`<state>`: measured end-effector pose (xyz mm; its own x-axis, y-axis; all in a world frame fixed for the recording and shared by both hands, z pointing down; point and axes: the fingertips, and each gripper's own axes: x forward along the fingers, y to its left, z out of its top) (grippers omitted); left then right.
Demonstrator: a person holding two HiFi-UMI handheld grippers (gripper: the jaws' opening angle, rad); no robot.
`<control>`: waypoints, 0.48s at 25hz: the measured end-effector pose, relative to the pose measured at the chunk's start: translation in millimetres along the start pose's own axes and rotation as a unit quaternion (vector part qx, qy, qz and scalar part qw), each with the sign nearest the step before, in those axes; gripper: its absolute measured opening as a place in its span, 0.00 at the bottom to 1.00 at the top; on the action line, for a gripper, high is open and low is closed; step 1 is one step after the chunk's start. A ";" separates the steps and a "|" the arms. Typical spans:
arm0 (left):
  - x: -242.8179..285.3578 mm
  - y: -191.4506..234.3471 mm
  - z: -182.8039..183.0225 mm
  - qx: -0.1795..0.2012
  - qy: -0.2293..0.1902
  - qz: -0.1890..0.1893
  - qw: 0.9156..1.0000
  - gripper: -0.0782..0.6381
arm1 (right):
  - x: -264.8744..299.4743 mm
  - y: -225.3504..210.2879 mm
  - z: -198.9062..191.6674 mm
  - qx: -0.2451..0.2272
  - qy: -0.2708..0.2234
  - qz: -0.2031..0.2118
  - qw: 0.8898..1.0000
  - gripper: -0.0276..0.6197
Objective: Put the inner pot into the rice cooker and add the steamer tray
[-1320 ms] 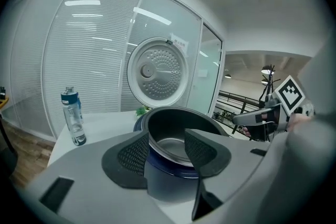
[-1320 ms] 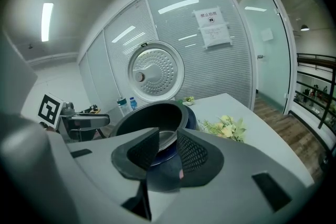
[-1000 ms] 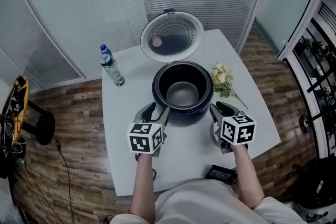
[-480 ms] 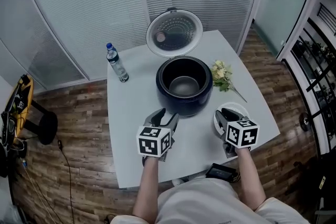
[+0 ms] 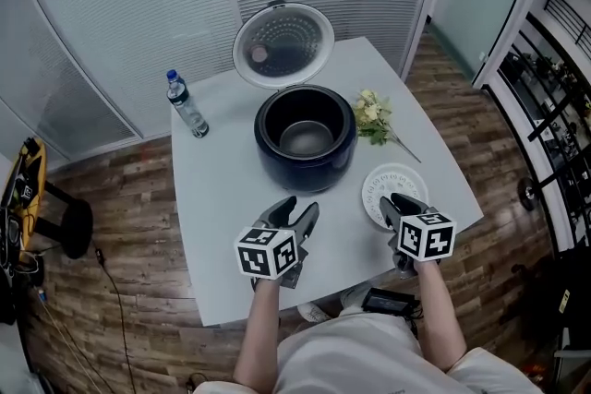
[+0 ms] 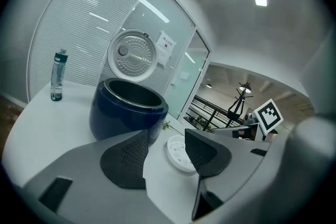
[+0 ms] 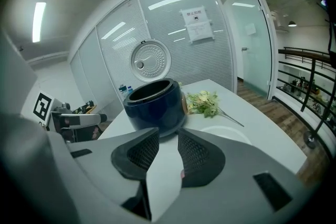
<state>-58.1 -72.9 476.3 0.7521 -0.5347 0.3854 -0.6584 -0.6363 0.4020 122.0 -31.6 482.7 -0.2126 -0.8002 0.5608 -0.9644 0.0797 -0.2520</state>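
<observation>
Head view: water bottle (image 5: 186, 104), flowers (image 5: 371, 116), steamer tray (image 5: 389, 184) near rice cooker (image 5: 305, 165).

Round dark-blue rice cooker body (image 5: 305, 169): glossy, smooth shell, prob. plastic. Grey inner pot (image 5: 307, 139): dull metal. Round open lid (image 5: 282, 44): perforated metal liner. White square table (image 5: 217, 198): matt, smooth. Round white steamer tray (image 5: 392, 183): plastic w/ holes. Brown floor (image 5: 111, 226): wood planks. Black pads (image 6: 126, 157) of left gripper (image 6: 166, 134): fine-ribbed, matt.
</observation>
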 end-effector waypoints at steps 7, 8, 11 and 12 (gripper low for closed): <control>43.9 -22.0 -23.8 -0.009 0.036 0.001 0.999 0.40 | -2.1 -58.8 -15.3 0.034 0.016 -0.020 0.999 0.22; 51.5 -26.4 -26.3 -0.007 0.043 -0.001 0.999 0.40 | -2.9 -68.0 -16.2 0.039 0.018 -0.022 0.999 0.22; 73.2 -34.9 -35.1 -0.009 0.061 -0.002 0.998 0.40 | -4.0 -93.9 -21.1 0.053 0.024 -0.030 0.998 0.22; 79.6 -36.1 -37.6 -0.014 0.065 -0.002 0.998 0.40 | -3.9 -101.5 -23.4 0.057 0.026 -0.032 0.997 0.23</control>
<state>24.4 -71.6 523.7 0.7450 -0.4550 0.4877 -0.6581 -0.6205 0.4264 217.0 -22.6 524.6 -0.1613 -0.7691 0.6185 -0.9527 -0.0423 -0.3009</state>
